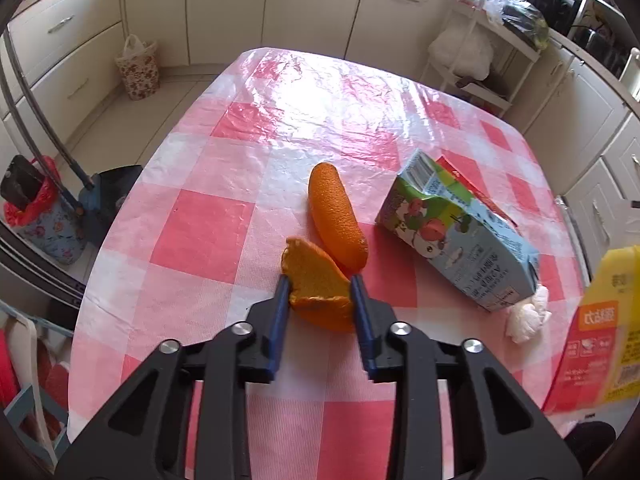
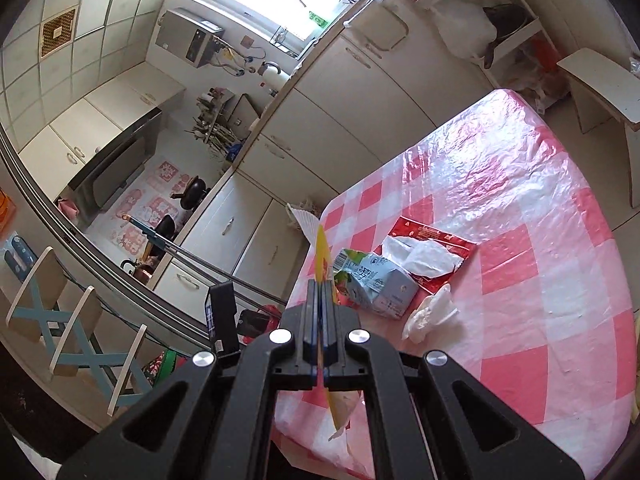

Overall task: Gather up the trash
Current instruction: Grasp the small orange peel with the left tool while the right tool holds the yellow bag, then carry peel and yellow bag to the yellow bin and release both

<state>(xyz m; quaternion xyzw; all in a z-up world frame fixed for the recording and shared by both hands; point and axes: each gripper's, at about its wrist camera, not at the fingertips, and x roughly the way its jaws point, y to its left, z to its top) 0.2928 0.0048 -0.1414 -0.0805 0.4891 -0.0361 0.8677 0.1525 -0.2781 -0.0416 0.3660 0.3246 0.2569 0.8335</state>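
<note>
My left gripper (image 1: 320, 280) has its blue fingers on either side of an orange peel piece (image 1: 316, 284) on the pink checked table (image 1: 208, 232); the jaws touch its edges. A second, longer orange peel (image 1: 336, 216) lies just beyond. A crushed blue juice carton (image 1: 456, 232) lies to the right, with a crumpled white tissue (image 1: 526, 316) by it. My right gripper (image 2: 322, 284) is shut on the edge of a yellow bag (image 2: 322, 252), also seen at the right edge of the left wrist view (image 1: 600, 328).
A red wrapper (image 2: 436, 240) with white tissue on it lies behind the carton (image 2: 376, 280). Another tissue (image 2: 432, 312) lies near it. Cream cabinets (image 1: 280, 4) surround the table. A floral bin (image 1: 138, 66) and a dustpan (image 1: 108, 196) stand on the floor to the left.
</note>
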